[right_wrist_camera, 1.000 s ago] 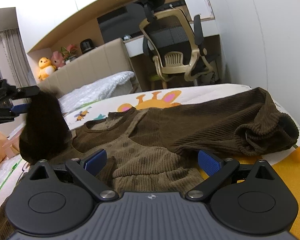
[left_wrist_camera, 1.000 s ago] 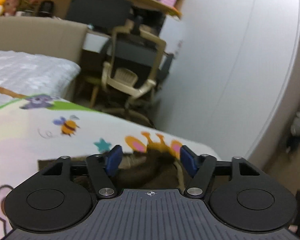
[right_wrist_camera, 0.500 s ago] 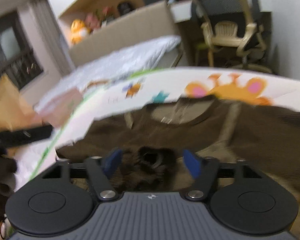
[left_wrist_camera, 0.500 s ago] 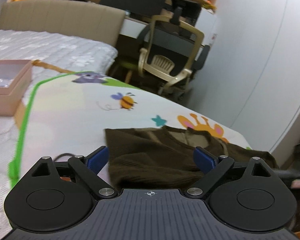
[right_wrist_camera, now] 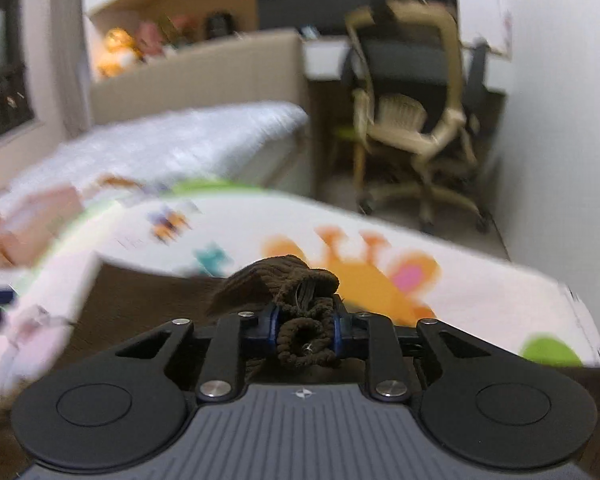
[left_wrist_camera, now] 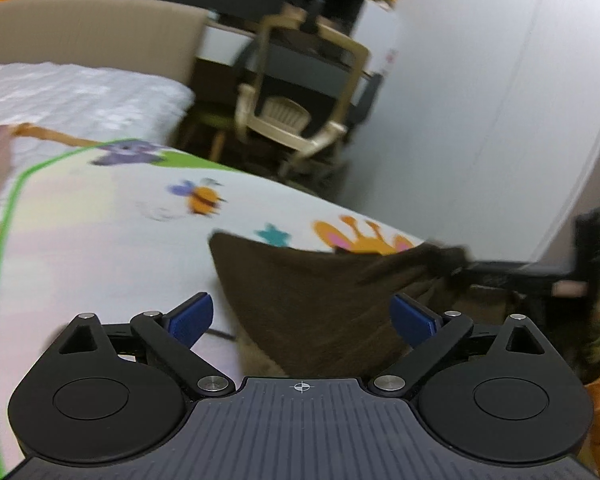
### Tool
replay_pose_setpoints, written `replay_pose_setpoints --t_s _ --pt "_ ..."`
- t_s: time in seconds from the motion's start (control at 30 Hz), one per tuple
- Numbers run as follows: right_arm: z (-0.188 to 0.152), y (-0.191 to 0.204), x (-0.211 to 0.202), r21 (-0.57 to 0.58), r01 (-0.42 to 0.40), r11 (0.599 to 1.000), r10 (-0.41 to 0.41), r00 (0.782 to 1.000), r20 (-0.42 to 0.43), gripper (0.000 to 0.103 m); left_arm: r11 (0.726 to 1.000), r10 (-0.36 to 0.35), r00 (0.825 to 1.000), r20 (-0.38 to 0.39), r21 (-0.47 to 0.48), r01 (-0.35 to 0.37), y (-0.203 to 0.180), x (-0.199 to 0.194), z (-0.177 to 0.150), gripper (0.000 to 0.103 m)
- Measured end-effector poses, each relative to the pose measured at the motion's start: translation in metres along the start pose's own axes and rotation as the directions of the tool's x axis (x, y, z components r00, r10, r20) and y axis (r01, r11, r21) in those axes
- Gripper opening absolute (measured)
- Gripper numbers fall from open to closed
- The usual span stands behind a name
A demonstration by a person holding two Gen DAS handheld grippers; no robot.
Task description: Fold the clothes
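Brown ribbed sweater (left_wrist_camera: 312,300) lies on a cartoon-printed play mat (left_wrist_camera: 100,232) spread over the bed. Left claw (left_wrist_camera: 302,318): jaws opening, blue pads wide apart, cloth below them unpressed. Right claw (right_wrist_camera: 305,330): jaws closing, clamped on a bunched fold of the sweater (right_wrist_camera: 296,292), the rest trailing beneath it. Beyond the mat: quilted mattress (left_wrist_camera: 80,96), beige headboard (left_wrist_camera: 92,32), office chair (right_wrist_camera: 412,120), white wall (left_wrist_camera: 500,100).
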State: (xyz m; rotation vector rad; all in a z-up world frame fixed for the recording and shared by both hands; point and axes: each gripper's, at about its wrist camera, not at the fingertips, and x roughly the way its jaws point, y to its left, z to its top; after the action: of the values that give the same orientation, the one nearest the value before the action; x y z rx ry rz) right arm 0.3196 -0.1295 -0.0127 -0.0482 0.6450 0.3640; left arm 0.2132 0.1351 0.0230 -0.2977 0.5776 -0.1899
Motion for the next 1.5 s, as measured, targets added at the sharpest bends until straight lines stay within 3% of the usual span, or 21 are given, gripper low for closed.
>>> replay_pose_setpoints --t_s 0.07,0.13,0.23,0.37,0.5,0.6,0.7,0.8,0.83,0.9,1.0,1.1,1.23,1.33,1.5 --pt "-0.019 -0.011 0.013 0.009 0.035 0.999 -0.035 0.998 -0.047 0.039 0.999 -0.029 0.999 -0.041 0.014 0.030 -0.014 0.016 -0.006 0.099" --pt "-0.027 -0.025 0.006 0.031 0.042 0.999 -0.041 0.998 -0.038 0.046 0.998 -0.049 0.995 -0.090 0.025 0.052 -0.024 0.030 -0.017 0.099" --pt "-0.022 -0.050 -0.045 0.033 0.100 0.994 -0.102 0.992 0.078 0.059 0.996 -0.032 0.988 -0.151 0.075 0.044 -0.031 0.042 -0.039 0.099" --pt "-0.022 -0.091 -0.117 0.062 0.245 0.968 -0.252 0.948 0.193 0.065 0.989 0.014 0.991 -0.133 0.148 0.006 -0.031 0.041 -0.059 0.099" --pt "-0.050 -0.127 -0.153 0.142 0.292 0.946 -0.311 0.941 0.136 0.065 0.985 0.035 0.995 -0.090 0.173 -0.019 -0.033 0.038 -0.069 0.099" --pt "-0.080 -0.138 -0.150 0.214 0.259 0.942 -0.277 0.959 0.059 0.065 0.981 0.057 0.996 -0.071 0.191 -0.043 -0.038 0.039 -0.072 0.100" --pt "-0.103 -0.148 -0.140 0.353 0.210 0.912 -0.232 0.973 0.020 0.065 0.982 0.057 0.996 -0.068 0.185 -0.044 -0.038 0.039 -0.071 0.100" --pt "-0.111 -0.139 -0.124 0.309 0.214 0.927 -0.226 0.974 0.006 0.065 0.982 0.056 0.996 -0.064 0.184 -0.044 -0.038 0.039 -0.072 0.100" --pt "-0.113 -0.135 -0.118 0.285 0.218 0.933 -0.228 0.974 0.000 0.064 0.982 0.056 0.996 -0.063 0.184 -0.044 -0.038 0.039 -0.072 0.100" --pt "-0.109 -0.128 -0.110 0.238 0.225 0.945 -0.232 0.973 0.003 0.023 0.982 0.055 0.997 -0.062 0.184 -0.043 -0.038 0.039 -0.072 0.100" --pt "-0.080 -0.120 -0.124 0.227 0.219 0.949 -0.247 0.964 0.102 0.012 0.984 0.049 0.997 -0.057 0.176 -0.038 -0.037 0.039 -0.072 0.101" --pt "-0.036 -0.097 -0.149 0.182 0.157 0.971 -0.200 0.948 0.247 0.011 0.986 0.040 0.998 -0.051 0.164 -0.031 -0.035 0.039 -0.073 0.101" --pt "0.019 -0.041 -0.169 0.042 0.024 0.999 -0.037 0.934 0.356 0.011 0.989 0.025 0.999 -0.042 0.144 -0.018 -0.032 0.037 -0.073 0.101" --pt "0.049 0.013 -0.155 -0.063 -0.094 0.994 0.110 0.934 0.340 0.011 0.992 0.012 0.999 -0.035 0.128 -0.007 -0.030 0.036 -0.073 0.101" --pt "0.069 0.104 -0.090 -0.182 -0.225 0.957 0.258 0.948 0.185 0.011 0.995 -0.008 1.000 -0.026 0.101 0.011 -0.026 0.034 -0.073 0.101"
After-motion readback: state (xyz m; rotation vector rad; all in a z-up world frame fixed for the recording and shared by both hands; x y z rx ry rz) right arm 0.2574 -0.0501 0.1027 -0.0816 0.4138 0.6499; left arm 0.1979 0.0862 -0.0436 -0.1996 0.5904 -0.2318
